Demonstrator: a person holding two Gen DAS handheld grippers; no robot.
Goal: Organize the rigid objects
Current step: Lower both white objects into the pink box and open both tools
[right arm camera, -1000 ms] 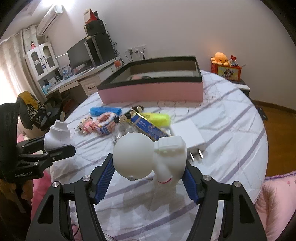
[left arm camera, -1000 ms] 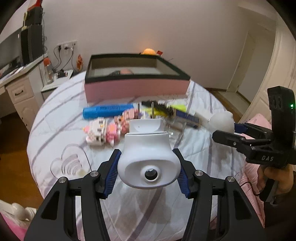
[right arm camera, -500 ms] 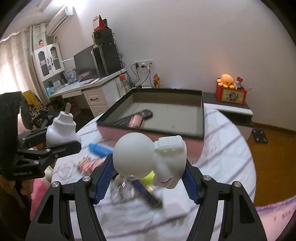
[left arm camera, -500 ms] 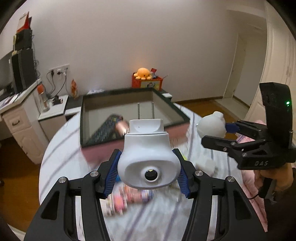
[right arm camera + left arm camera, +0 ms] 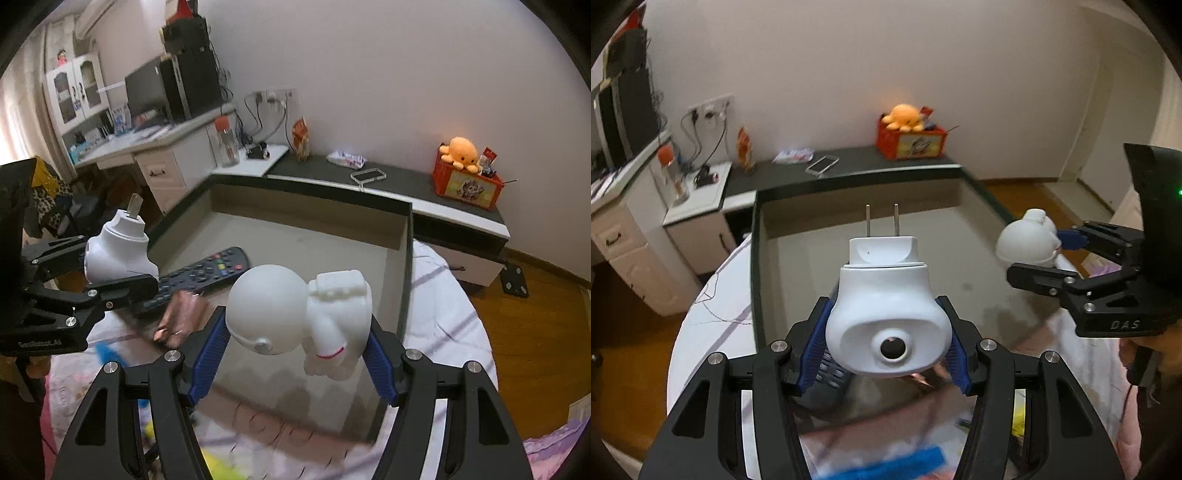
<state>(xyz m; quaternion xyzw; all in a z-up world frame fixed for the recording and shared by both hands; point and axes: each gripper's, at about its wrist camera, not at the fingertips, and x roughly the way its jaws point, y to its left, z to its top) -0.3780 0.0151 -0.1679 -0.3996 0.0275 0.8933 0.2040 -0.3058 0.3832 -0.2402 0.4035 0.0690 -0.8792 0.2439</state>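
- We have the left gripper [image 5: 888, 354] clamped on the white plug-in device [image 5: 886, 314], blue pads pressed on both flanks, jaws about half open around its body; its two prongs point up and away from us, over the box [image 5: 755, 266].
- Our right gripper [image 5: 295, 354] grips the white round-headed figurine [image 5: 299, 314], pads tight on the head at one side and the body at the other; jaws a bit wider than half.
- Both loads hang over the tray-like box with its dark rim; a black remote control [image 5: 199, 277] and a coppery, crumpled-looking item [image 5: 181, 314] lie inside at the near left corner.
- The step in hand, as we judge it, is the drop-off; most of the box floor looks bare, so we aim for that clear stretch, not the remote.
- To do it well we lower each piece close to the floor before letting go; the figurine looks top-heavy and may roll, so we set it down gently.
- We keep the two grippers apart as they descend; the plug's prongs stay off the far wall.
- More blurred items [image 5: 886, 465] wait on the white cloth [image 5: 443, 314] below us; plenty left to sort.
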